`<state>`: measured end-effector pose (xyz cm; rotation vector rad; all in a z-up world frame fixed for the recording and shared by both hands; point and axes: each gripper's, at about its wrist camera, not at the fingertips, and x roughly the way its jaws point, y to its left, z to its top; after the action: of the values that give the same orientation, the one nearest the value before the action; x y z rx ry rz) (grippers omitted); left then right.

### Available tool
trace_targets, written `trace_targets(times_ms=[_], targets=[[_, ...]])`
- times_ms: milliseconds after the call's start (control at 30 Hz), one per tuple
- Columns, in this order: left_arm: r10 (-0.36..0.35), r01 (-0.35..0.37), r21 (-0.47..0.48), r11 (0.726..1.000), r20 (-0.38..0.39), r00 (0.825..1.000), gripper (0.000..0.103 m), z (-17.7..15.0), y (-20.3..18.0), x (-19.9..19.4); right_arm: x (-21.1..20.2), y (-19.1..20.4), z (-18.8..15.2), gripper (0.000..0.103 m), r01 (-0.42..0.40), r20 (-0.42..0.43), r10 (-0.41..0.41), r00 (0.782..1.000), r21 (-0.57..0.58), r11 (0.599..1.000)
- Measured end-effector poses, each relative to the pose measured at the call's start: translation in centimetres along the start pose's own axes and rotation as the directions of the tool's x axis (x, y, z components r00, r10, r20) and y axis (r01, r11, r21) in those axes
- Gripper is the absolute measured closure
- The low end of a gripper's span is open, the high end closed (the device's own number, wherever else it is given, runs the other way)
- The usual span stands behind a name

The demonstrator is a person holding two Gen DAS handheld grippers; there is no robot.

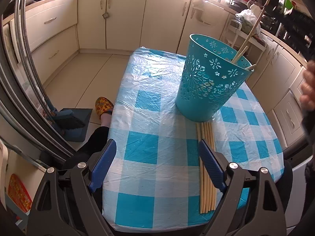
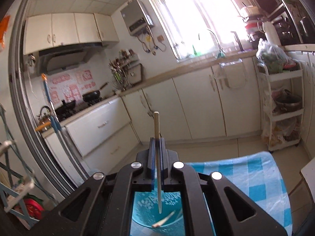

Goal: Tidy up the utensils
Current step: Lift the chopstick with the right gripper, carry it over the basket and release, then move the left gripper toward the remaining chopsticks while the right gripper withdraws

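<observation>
Gripping one chopstick (image 2: pixel 157 137) upright between closed jaws, the right gripper (image 2: pixel 156 139) hangs above the teal perforated bin (image 1: pixel 208 82), which holds other chopsticks. Near it, loose chopsticks (image 1: pixel 206 169) lie bundled on the checkered tablecloth (image 1: pixel 153 137) under the wide-open left gripper (image 1: pixel 157 147).

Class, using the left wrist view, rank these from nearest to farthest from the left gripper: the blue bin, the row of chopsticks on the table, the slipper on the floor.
1. Chopsticks: on the table, passing under the right finger of the left gripper.
2. Blue bin: upright on the table, just past the chopsticks' far ends.
3. Slipper: on the floor, left of the table.
</observation>
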<state>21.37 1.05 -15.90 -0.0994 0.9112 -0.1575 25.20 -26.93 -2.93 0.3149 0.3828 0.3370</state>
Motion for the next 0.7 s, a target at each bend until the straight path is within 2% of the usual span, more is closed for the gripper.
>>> trace_targets(times_ms=[167, 300, 433, 600, 700], targets=[[0.002, -0.002, -0.009, 1.0, -0.006, 1.0, 0.021, -0.1, 0.3, 0.2, 1.6, -0.7, -2.0, 0.098, 0.023, -0.088, -0.022, 0.996, 0.008, 1.0], [0.003, -0.003, -0.014, 1.0, -0.008, 1.0, 0.021, -0.1, 0.4, 0.3, 1.3, -0.4, -2.4, 0.098, 0.025, -0.11, -0.025, 0.994, -0.001, 1.0], [0.002, -0.002, -0.008, 1.0, -0.005, 1.0, 0.021, -0.1, 0.2, 0.1, -0.1, 0.0, -2.2, 0.084, 0.025, -0.084, -0.024, 0.996, 0.002, 1.0], [0.002, -0.002, -0.006, 1.0, 0.0, 1.0, 0.02, -0.2, 0.1, -0.2, -3.3, 0.4, -2.2, 0.083, 0.023, -0.026, -0.022, 0.999, 0.017, 1.0], [0.003, -0.003, -0.009, 1.0, 0.001, 1.0, 0.019, -0.3, 0.1, -0.4, -4.9, 0.3, -3.2, 0.08, 0.042, -0.028, -0.041, 0.999, 0.041, 0.998]])
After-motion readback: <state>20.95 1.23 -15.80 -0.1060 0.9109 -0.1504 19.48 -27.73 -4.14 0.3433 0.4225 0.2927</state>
